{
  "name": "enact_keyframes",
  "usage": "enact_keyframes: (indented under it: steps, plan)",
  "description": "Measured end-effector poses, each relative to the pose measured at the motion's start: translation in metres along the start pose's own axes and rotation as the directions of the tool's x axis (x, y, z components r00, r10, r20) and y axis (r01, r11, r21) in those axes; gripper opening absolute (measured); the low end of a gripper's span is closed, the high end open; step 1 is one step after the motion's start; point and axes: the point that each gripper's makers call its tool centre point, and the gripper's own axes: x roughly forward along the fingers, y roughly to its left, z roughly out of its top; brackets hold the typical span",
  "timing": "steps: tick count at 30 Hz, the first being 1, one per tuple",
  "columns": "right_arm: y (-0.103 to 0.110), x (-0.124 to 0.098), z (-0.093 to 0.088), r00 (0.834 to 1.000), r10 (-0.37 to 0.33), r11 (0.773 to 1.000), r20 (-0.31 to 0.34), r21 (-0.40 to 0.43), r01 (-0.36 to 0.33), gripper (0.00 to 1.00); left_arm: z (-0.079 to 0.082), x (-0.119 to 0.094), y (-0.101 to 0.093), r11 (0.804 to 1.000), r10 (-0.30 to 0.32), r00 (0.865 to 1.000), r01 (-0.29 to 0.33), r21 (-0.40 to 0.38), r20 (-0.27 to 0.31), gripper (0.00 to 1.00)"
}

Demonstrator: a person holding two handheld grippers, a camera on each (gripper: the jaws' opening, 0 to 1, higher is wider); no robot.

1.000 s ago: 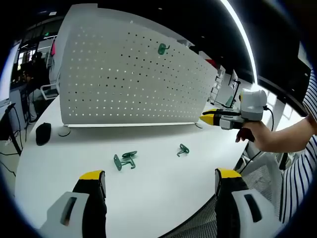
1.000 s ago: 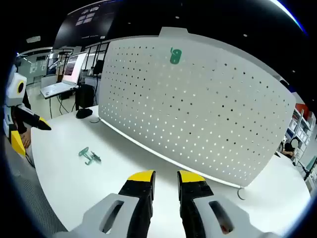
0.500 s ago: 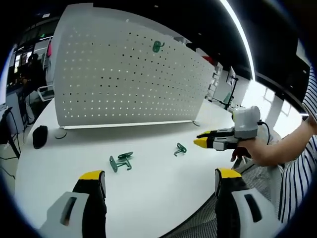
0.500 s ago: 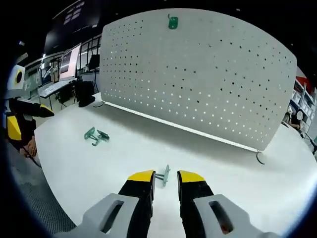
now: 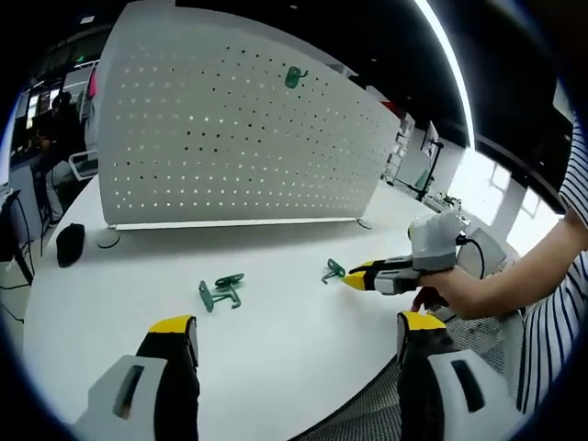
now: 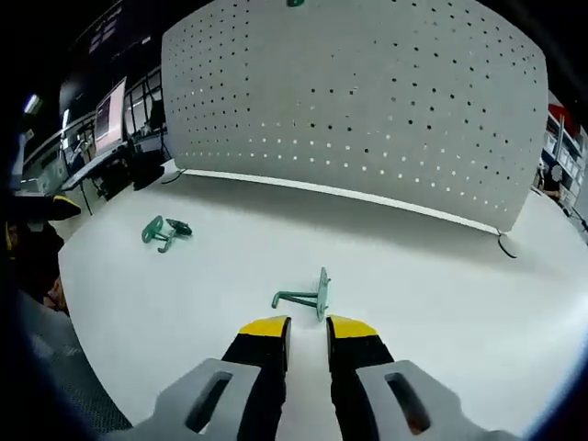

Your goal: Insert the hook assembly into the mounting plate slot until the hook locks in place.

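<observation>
**Lighting / image quality**

Bright, even overhead light; ceiling strip light [image 5: 447, 66] blown out. Window glare at right of left gripper view. Soft shadow under pegboard [image 6: 367, 101]. Strong fisheye bending at edges; background dim, focus sharp centrally.

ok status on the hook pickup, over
Right gripper fingers narrowly apart, empty, just short of the single green hook on the table. Left gripper open, empty. Hook pair lying loose, one hook on the pegboard.
</observation>
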Motion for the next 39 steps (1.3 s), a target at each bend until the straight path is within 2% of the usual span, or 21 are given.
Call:
enact_keyframes:
  steps: [4, 6, 15, 17, 22, 29, 39]
  plan:
    - [-0.003, 0.007, 0.000, 1.000, -0.014, 1.000, 0.001, 0.019, 0.014, 0.10, -0.003, 0.001, -0.002, 1.000, -0.005, 1.000, 0.005, 0.011, -0.015, 0.91]
    - [-0.006, 0.007, 0.000, 0.999, -0.040, 0.999, 0.009, -0.018, 0.040, 0.07, -0.004, 0.002, -0.002, 1.000, -0.006, 1.000, 0.006, 0.010, -0.023, 0.91]
    - [-0.010, 0.014, -0.002, 0.999, -0.041, 0.999, 0.014, -0.006, 0.041, 0.07, -0.008, 0.004, -0.003, 1.000, -0.009, 0.999, 0.009, 0.013, -0.040, 0.89]
    - [-0.011, 0.017, -0.001, 0.999, -0.037, 0.999, 0.017, -0.005, 0.037, 0.02, -0.008, 0.005, -0.003, 1.000, -0.010, 0.999, 0.010, 0.010, -0.040, 0.89]
    - [-0.021, 0.010, 0.005, 0.996, -0.075, 0.997, 0.039, -0.003, 0.075, 0.00, -0.010, 0.007, -0.004, 1.000, -0.014, 0.999, 0.015, 0.018, -0.052, 0.88]
    - [-0.023, 0.009, 0.006, 0.998, -0.061, 0.998, 0.025, 0.004, 0.061, 0.00, -0.010, 0.007, -0.004, 1.000, -0.015, 0.998, 0.016, 0.025, -0.053, 0.87]
    - [-0.008, 0.006, 0.015, 0.999, -0.014, 0.998, 0.030, -0.057, 0.016, 0.00, -0.008, 0.006, -0.003, 1.000, -0.014, 0.999, 0.015, 0.027, -0.042, 0.86]
